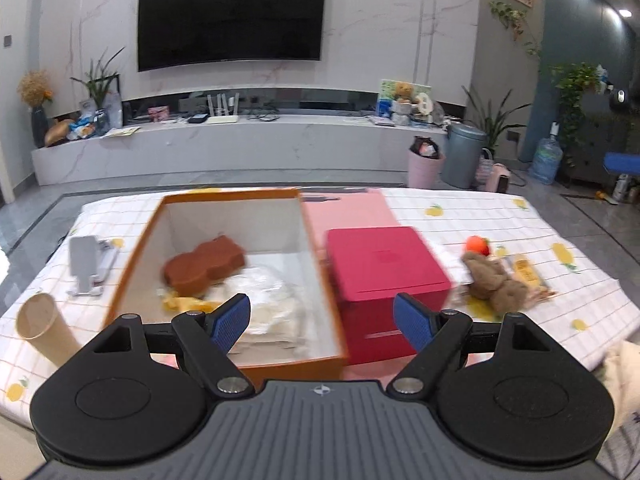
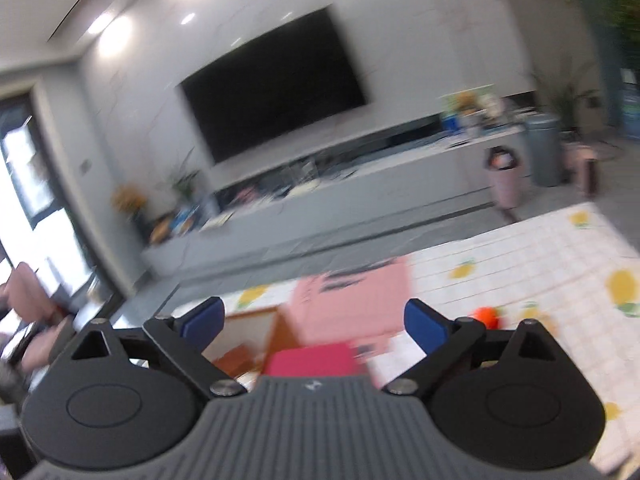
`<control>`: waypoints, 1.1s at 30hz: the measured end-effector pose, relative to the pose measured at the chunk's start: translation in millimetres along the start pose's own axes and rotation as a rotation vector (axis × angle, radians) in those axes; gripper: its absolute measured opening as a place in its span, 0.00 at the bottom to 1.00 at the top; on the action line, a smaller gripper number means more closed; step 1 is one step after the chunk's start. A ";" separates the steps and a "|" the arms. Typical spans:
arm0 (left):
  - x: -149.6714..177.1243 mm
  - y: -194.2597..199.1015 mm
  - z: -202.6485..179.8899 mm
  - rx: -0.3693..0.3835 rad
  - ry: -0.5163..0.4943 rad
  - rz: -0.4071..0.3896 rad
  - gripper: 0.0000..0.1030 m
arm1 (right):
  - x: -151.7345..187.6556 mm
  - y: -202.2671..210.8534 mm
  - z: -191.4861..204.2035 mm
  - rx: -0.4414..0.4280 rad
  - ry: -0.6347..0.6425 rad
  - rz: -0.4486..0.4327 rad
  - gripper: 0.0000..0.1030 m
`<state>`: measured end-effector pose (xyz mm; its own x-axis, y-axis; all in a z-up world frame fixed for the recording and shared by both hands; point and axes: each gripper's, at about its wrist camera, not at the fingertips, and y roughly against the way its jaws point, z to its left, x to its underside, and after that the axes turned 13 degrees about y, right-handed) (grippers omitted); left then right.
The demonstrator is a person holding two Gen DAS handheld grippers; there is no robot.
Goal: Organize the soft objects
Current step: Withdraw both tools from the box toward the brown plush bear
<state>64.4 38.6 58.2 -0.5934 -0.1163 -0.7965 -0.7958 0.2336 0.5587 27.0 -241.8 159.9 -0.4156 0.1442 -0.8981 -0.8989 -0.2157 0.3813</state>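
Note:
An open orange box (image 1: 134,256) with white inside stands on the checked tablecloth. In it lie a brown sponge-like block (image 1: 204,266), a yellow soft piece (image 1: 186,303) and white bagged soft items (image 1: 264,300). A red box (image 1: 384,276) stands to its right. Further right lie a brown plush toy (image 1: 494,280) and a small orange ball (image 1: 477,245). My left gripper (image 1: 322,322) is open and empty above the near edges of both boxes. My right gripper (image 2: 314,320) is open and empty, held high; its view is blurred and shows the red box (image 2: 312,360) and orange ball (image 2: 486,317).
A pink lid or sheet (image 1: 348,210) lies behind the red box. A paper cup (image 1: 44,328) lies on its side at the near left, by a grey phone stand (image 1: 86,262). A yellow packet (image 1: 528,274) lies beside the plush. A TV wall and bins stand beyond the table.

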 end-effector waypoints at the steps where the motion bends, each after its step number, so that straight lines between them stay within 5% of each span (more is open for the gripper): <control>1: 1.5 0.8 -7.4 0.006 -0.007 -0.006 0.92 | 2.5 7.0 -18.0 0.043 -0.026 -0.017 0.93; 7: 16.9 -13.0 -61.7 0.060 -0.097 0.010 0.92 | 32.7 11.1 -103.1 0.191 -0.136 0.016 0.94; 16: 47.5 -64.9 -122.6 0.198 -0.127 0.069 0.92 | 106.9 -52.2 -157.9 0.149 -0.129 0.173 0.94; 23: 85.9 -107.2 -131.5 0.261 -0.107 0.094 0.93 | 125.2 -89.3 -160.5 0.179 -0.149 0.234 0.94; 26: 97.4 -121.2 -128.0 0.240 -0.094 0.093 0.92 | 128.9 -103.3 -151.5 0.190 -0.077 0.259 0.94; 29: 110.7 -123.5 -122.2 0.210 -0.145 0.010 0.92 | 136.1 -120.6 -143.6 0.188 -0.033 0.288 0.94; 33: 111.8 -136.1 -100.5 0.214 -0.076 0.070 0.92 | 146.8 -138.7 -132.7 0.204 0.029 0.310 0.93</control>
<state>94.2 -103.2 -83.7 -0.6290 -0.0213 -0.7771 -0.7042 0.4391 0.5580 109.0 -318.8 -53.9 -0.6712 0.0742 -0.7375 -0.7411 -0.0476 0.6697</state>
